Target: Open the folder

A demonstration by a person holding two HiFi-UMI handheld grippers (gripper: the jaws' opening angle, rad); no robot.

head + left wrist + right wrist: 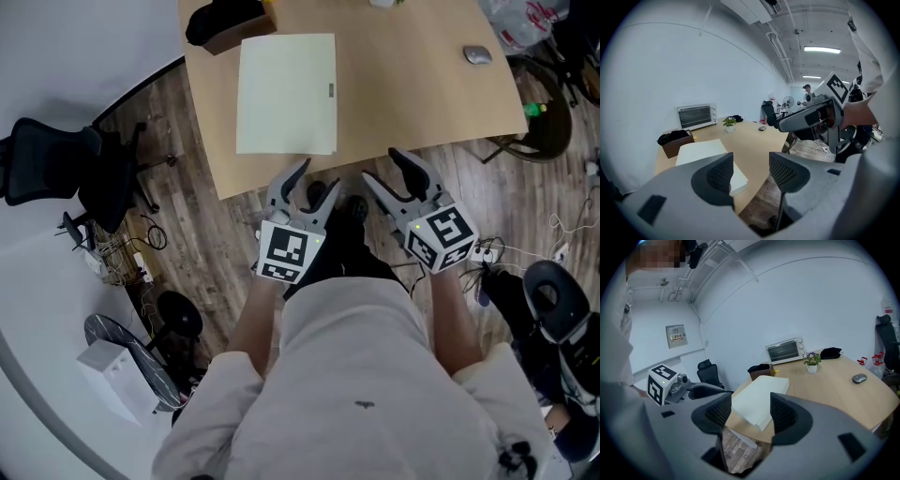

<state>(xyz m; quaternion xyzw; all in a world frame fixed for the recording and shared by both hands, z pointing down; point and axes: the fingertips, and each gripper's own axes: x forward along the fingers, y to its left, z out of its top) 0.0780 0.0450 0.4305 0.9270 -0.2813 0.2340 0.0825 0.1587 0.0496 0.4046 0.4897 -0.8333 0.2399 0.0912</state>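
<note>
Folder [286, 94] matt pale card; table [412, 103] smooth light wood; floor [202, 239] wood-grain planks.

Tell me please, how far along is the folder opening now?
Done: nothing; the folder lies closed on the table. In hand: nothing; the left gripper and right gripper are open, empty and apart from the folder. Left: reach the folder and lift its cover.

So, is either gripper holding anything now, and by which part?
Nothing is held: the left gripper and right gripper are open, short of the folder.
</note>
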